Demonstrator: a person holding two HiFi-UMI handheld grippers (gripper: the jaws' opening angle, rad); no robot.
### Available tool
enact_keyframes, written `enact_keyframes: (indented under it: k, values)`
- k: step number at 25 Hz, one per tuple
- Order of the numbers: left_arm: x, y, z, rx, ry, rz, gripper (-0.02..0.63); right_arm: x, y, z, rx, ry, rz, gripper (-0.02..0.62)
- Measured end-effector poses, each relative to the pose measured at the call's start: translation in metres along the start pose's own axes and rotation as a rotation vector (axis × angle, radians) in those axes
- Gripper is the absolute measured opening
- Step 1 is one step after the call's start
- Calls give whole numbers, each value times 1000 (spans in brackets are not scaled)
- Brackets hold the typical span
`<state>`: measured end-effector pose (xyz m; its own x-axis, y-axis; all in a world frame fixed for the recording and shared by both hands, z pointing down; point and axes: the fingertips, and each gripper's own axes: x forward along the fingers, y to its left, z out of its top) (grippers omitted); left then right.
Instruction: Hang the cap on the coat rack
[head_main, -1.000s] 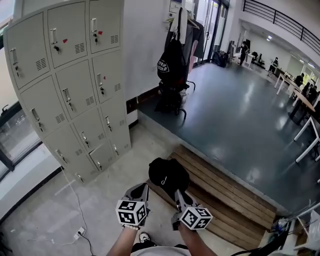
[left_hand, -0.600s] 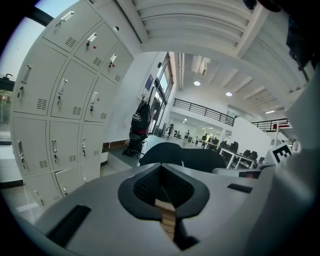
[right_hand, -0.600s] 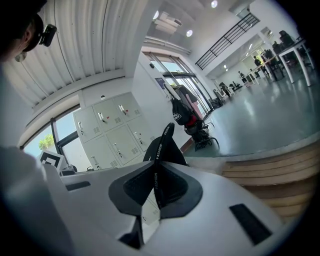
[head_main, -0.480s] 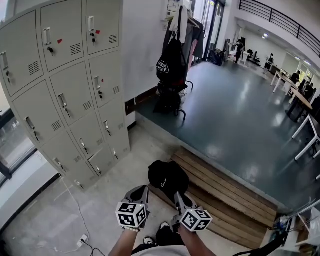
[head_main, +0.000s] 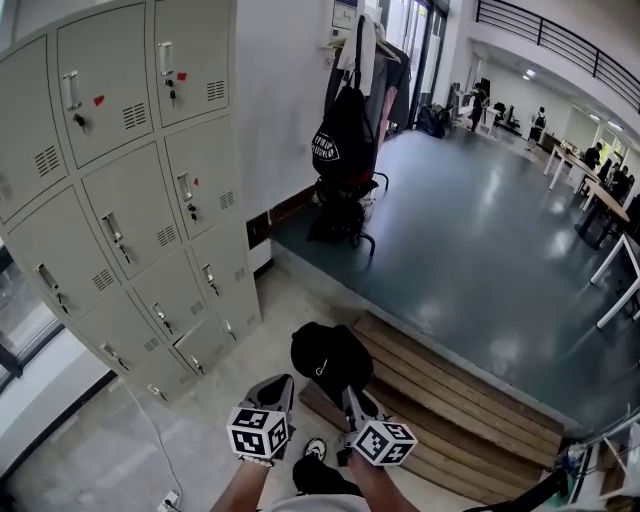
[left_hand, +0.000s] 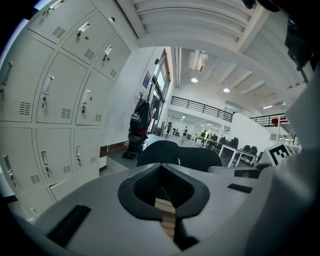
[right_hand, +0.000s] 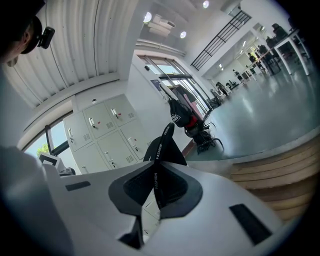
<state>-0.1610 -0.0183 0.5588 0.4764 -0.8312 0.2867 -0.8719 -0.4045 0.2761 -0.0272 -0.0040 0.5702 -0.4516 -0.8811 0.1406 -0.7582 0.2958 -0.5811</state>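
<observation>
Risk of cap (head_main: 330, 357) slipping free en route to coat rack (head_main: 358, 95) at 12 o'clock: pinched only by thin strap (right_hand: 156, 150) in closed right claw (head_main: 352, 394) at 6 o'clock; left claw (head_main: 281, 386) closed, empty.

The pale floor (head_main: 200, 420) near us holds tall grey lockers (head_main: 130, 200) on the left and wooden steps (head_main: 460, 400) on the right, and the dark shiny floor (head_main: 470, 240) farther off holds the coat rack (head_main: 350, 130).

The cap (head_main: 330, 358) is black, the lockers (head_main: 130, 190) pale grey, the wooden steps (head_main: 455, 400) tan.
</observation>
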Motion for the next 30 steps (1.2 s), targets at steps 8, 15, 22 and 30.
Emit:
enact_keyframes:
  k: [8, 15, 22, 30]
  values:
    - [75, 31, 44, 18, 0, -17, 4, 79, -24, 41, 9, -23, 0, 18]
    - [134, 45, 63, 20, 18, -42, 4, 128, -51, 65, 25, -27, -17, 18]
    - [174, 51, 79, 27, 26, -54, 3, 160, -72, 90, 23, -42, -27, 18]
    - [203, 58, 92, 47, 33, -68, 4, 173, -91, 104, 39, -68, -58, 18]
